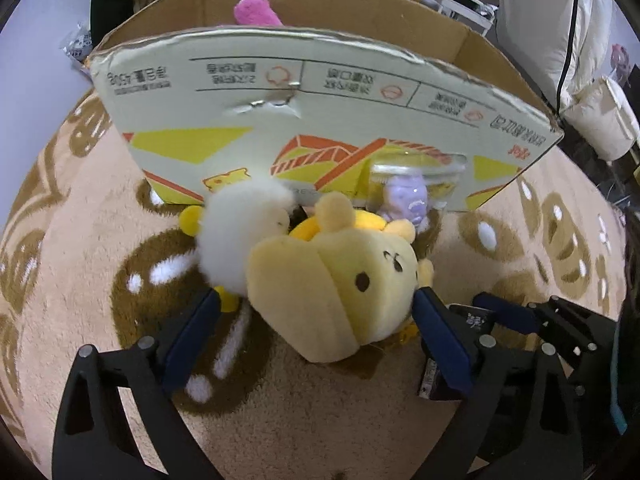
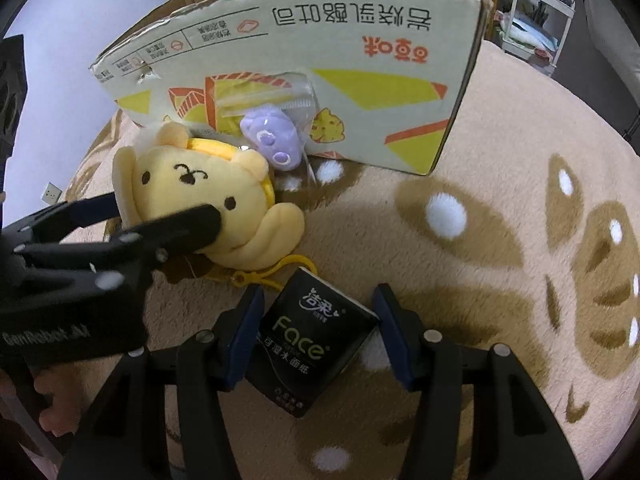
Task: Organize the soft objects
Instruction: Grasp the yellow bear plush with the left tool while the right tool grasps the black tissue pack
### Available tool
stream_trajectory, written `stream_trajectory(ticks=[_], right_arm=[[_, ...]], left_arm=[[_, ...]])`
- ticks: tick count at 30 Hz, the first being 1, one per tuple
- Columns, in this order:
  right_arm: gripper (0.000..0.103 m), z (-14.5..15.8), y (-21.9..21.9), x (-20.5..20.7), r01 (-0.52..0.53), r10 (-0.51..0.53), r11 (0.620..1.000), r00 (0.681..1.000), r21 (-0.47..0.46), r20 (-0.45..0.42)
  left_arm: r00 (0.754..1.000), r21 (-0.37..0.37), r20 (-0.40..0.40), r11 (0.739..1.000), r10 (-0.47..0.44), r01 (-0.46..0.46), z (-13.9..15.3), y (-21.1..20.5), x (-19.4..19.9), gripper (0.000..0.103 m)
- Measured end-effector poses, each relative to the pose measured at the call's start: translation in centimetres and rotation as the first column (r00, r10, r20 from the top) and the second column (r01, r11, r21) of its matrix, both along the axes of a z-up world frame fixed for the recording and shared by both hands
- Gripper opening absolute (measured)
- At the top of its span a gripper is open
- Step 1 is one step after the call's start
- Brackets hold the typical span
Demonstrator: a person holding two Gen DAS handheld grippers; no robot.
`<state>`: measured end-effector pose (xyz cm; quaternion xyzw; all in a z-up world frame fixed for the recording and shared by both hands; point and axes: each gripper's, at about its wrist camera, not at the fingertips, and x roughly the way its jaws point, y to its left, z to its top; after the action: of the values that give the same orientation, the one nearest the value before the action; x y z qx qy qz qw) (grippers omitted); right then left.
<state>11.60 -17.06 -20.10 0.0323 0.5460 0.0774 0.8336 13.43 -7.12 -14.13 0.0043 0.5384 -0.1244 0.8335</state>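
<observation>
A yellow bear plush [image 1: 344, 280] lies on the rug before the cardboard box [image 1: 320, 92]. My left gripper [image 1: 316, 324] has its jaws around the plush, touching both sides; it also shows in the right wrist view [image 2: 160, 216] on the plush [image 2: 208, 192]. A white fluffy ball [image 1: 240, 232] lies against the plush. A purple toy in a clear bag [image 1: 408, 200] leans on the box, also in the right wrist view [image 2: 272, 136]. My right gripper [image 2: 320, 332] is shut on a black tissue pack [image 2: 316, 344]. A pink plush [image 1: 256, 10] is inside the box.
The beige and brown patterned rug [image 2: 500, 240] covers the floor. A white rack [image 2: 536, 8] and pale cushions [image 1: 560, 40] stand behind the box. The rug to the right of the box is open.
</observation>
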Motion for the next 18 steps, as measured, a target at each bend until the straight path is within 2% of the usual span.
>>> stream_trajectory(ticks=[2,6,12,18], right_arm=[[0.060,-0.1,0.3,0.2,0.001,-0.001,1.000,1.000,0.006,-0.001],[0.060,-0.3,-0.3,0.1,0.004,-0.004,1.000,1.000,0.017,-0.003],[0.060,0.0,-1.5,-0.1,0.004,-0.004,1.000,1.000,0.023,-0.002],[0.059,0.5,-1.9,-0.5,0.014,-0.015,0.999,1.000,0.035,0.017]], left_arm=[[1.000,-0.006,-0.003,1.000,0.004,-0.004,-0.1,0.0,0.1,0.093],[0.999,-0.085,-0.027,0.996,-0.032,0.030,0.0,-0.4,-0.4,0.057],[0.999,-0.059,0.000,0.997,-0.040,0.040,0.5,-0.7,-1.2,0.050],[0.999,-0.008,0.035,0.999,-0.036,0.036,1.2,0.0,-2.4,0.050]])
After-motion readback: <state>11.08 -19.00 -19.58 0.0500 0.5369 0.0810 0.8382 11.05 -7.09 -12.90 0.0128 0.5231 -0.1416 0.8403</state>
